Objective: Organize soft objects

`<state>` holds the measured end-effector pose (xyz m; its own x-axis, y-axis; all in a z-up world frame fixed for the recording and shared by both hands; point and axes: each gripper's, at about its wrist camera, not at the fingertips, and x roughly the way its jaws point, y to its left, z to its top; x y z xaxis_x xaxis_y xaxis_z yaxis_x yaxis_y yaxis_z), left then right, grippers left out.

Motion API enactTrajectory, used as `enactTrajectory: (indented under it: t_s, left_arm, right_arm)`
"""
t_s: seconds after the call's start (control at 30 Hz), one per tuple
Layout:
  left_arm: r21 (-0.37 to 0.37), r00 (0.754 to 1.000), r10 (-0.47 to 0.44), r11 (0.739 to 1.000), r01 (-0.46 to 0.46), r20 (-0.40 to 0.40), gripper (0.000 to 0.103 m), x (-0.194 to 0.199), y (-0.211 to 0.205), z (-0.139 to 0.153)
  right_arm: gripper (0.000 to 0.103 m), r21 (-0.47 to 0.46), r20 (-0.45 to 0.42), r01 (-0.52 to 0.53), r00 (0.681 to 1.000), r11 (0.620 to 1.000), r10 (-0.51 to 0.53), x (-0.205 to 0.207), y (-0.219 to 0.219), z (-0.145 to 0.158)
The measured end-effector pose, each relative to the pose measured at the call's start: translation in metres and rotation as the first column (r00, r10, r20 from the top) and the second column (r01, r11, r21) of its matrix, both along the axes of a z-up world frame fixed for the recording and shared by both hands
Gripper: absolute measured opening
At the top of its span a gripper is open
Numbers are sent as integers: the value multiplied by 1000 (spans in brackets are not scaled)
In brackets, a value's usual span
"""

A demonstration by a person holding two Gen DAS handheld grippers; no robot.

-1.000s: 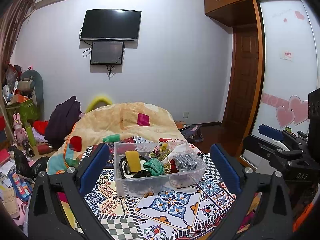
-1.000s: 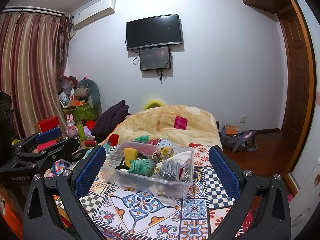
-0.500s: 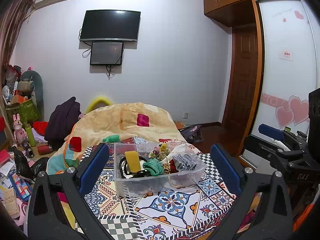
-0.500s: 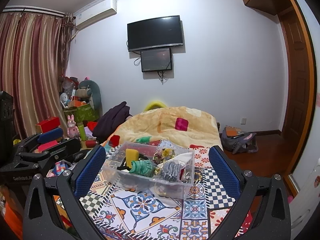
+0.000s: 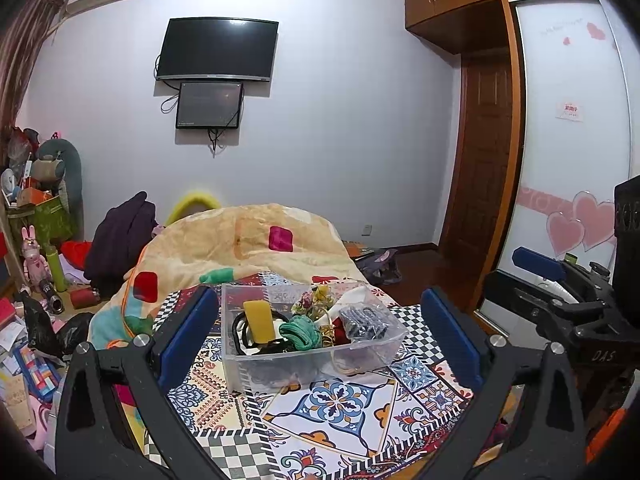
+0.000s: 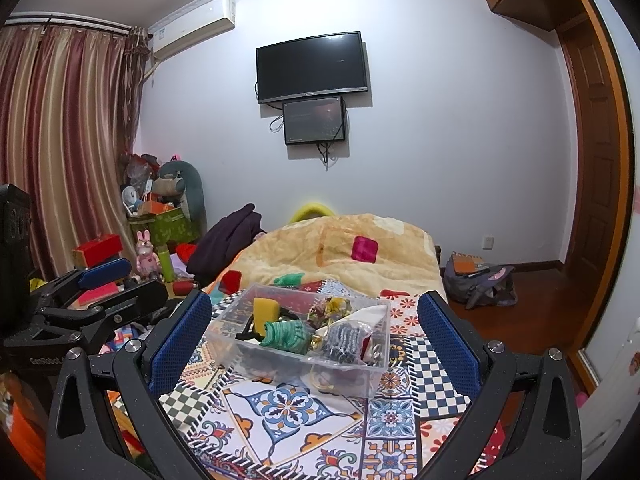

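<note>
Hovering with fingers spread wide and empty, the left gripper [image 5: 318, 330] and right gripper [image 6: 314, 330] both face a clear plastic bin [image 5: 308, 356] at twelve o'clock, near but untouched. Inside it lie a yellow sponge [image 5: 259, 320], green hair ties [image 5: 300, 330] and other soft bits. A careless reach could likely snag tangled items or shove the light bin. It sits on a patterned tile-print cloth [image 5: 340, 408]; a wall television [image 5: 217, 50] hangs beyond a heaped blanket [image 5: 240, 244].
</note>
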<state>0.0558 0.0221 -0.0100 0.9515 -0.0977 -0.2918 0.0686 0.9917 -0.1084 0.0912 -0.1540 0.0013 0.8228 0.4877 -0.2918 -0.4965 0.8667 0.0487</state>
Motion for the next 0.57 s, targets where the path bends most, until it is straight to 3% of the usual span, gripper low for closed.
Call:
enactTrajectory:
  t_s: [0.57]
  left_arm:
    - [12, 999, -7, 1000, 7, -33, 103, 1, -4, -1]
  right_arm:
    - [103, -5, -43, 19, 999, 1000, -20, 10, -2, -6]
